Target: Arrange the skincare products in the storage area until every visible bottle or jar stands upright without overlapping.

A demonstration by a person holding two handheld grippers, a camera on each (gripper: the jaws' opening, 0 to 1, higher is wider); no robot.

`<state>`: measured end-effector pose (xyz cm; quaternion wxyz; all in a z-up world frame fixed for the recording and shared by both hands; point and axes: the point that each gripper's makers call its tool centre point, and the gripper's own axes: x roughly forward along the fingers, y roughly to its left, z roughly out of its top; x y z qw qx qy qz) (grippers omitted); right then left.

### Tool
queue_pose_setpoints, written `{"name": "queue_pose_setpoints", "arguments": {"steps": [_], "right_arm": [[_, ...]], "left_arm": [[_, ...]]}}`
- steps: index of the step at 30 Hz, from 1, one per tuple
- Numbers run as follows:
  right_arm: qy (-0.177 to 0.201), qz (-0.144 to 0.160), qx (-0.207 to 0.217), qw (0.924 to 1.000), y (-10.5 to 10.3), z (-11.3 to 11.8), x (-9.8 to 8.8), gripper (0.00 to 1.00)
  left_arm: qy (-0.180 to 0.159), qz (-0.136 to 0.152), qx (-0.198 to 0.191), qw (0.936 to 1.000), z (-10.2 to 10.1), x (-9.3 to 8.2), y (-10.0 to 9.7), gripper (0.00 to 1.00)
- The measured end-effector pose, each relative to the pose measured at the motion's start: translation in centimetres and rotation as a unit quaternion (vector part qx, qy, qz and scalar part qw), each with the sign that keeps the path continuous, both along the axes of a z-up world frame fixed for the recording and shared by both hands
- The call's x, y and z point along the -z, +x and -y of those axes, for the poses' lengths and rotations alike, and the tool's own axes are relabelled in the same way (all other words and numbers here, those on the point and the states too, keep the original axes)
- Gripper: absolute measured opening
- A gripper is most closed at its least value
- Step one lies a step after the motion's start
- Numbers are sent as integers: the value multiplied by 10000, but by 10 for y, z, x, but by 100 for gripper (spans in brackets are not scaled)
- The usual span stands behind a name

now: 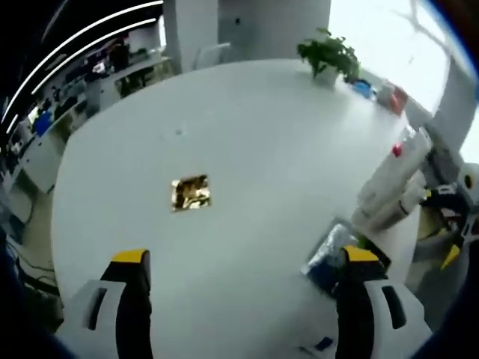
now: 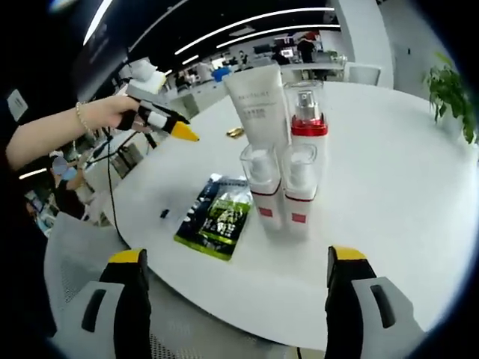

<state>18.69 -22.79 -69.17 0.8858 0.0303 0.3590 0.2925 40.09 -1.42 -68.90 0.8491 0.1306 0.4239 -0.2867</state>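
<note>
1. While my right gripper point(image 2: 233, 280) hangs released, four bottles point(image 2: 281, 161) stand upright on the table point(image 2: 389, 187), a green sachet point(image 2: 217, 217) just beside them.
2. My left gripper point(image 1: 243, 280) is released above a gold packet point(image 1: 191, 192).

- Premises: open-plan office.
- Large round white table point(image 1: 247, 149), meeting type, with a potted plant point(image 1: 328, 54) at its far edge.
- Rows of desks point(image 2: 202, 82) with seated staff behind.
- Linear ceiling light strips point(image 2: 254, 21) overhead.
</note>
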Motion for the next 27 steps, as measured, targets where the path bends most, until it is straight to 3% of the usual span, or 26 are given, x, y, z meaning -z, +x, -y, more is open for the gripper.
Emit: {"name": "queue_pose_setpoints", "arguments": {"steps": [5,7,9,14,21,23,27], "right_arm": [[-3,-72,-2,10000,-1,0,2,98],[-35,-101,-25,9999,-2,0,4,98],[-41,-127,-38,9999,-2,-1,5,98],[-62,-182,-26,9998,-3,0,7,98],[-115,-271,0,9996,-3,2,11,99],[-115,-304,9,9995,-4,2,12,99],[-155,-332,52,9993,-4,4,14,99]], "left_arm": [[108,-101,-104,9998,-6,15,29,99],[160,-148,-162,9996,-9,13,25,99],[181,-237,-191,9994,-8,22,42,99],[195,-390,-260,9987,-8,33,47,99],[281,-383,-327,9983,-10,45,66,96],[363,-370,-290,9982,-9,51,86,94],[416,-374,-252,9981,-9,60,91,87]]}}
